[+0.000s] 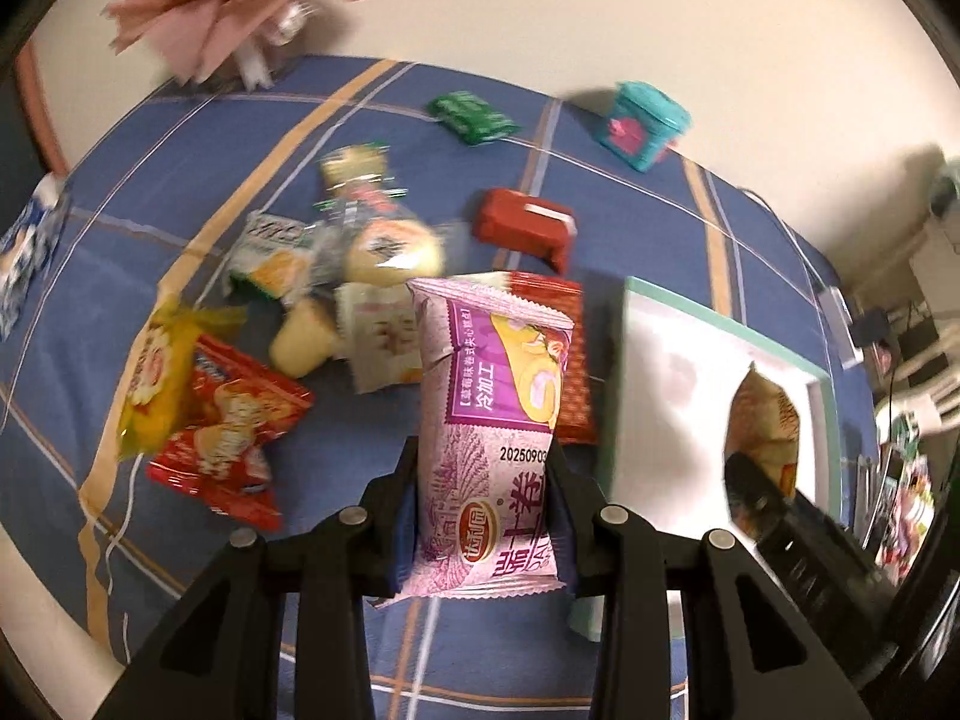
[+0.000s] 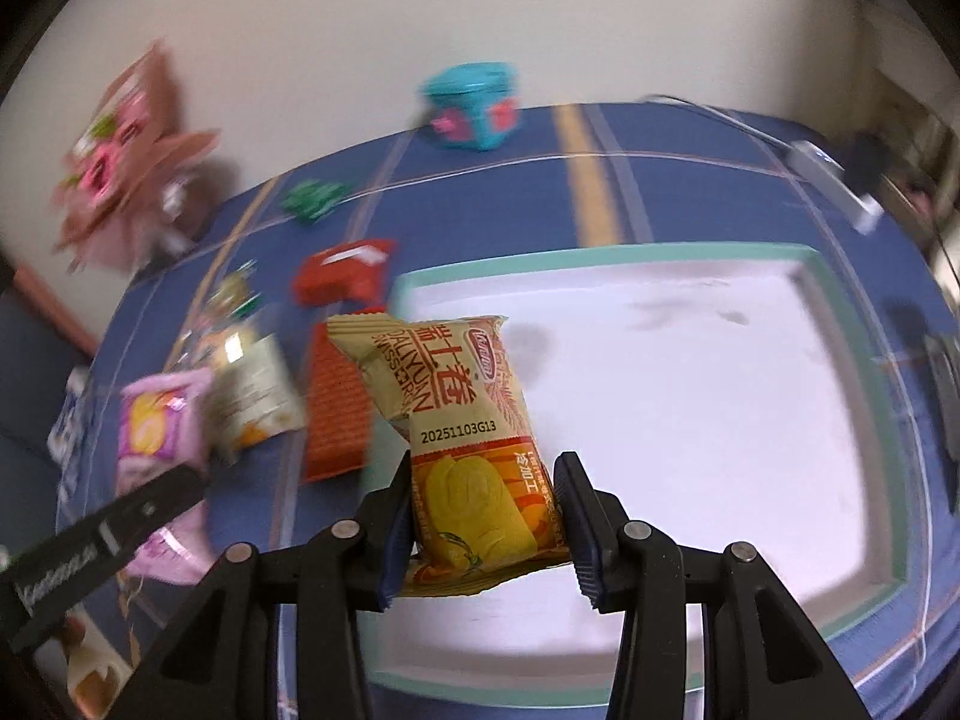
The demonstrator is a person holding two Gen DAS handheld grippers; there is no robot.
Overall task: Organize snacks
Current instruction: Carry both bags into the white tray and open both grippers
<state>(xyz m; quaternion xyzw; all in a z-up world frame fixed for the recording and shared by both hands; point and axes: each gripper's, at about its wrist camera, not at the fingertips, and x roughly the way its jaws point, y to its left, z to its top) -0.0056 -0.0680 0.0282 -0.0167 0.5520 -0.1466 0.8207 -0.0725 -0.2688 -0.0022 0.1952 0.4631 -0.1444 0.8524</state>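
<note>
The left gripper (image 1: 486, 480) clamps a pink snack pack (image 1: 480, 420) above scattered snacks (image 1: 240, 372). The right gripper (image 2: 483, 498) grips a yellow pack (image 2: 468, 420) over a white tray (image 2: 900, 420).

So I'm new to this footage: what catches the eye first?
A pink-purple snack packet clamped in the left gripper, and a tan-orange snack packet in the right gripper over the white green-rimmed tray. Left of the tray, loose snacks litter the blue plaid cloth.

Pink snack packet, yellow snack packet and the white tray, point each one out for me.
pink snack packet (image 1: 480, 420), left wrist view, middle of wrapper
yellow snack packet (image 2: 468, 420), right wrist view, date band
white tray (image 2: 690, 420), right wrist view, bare floor
</note>
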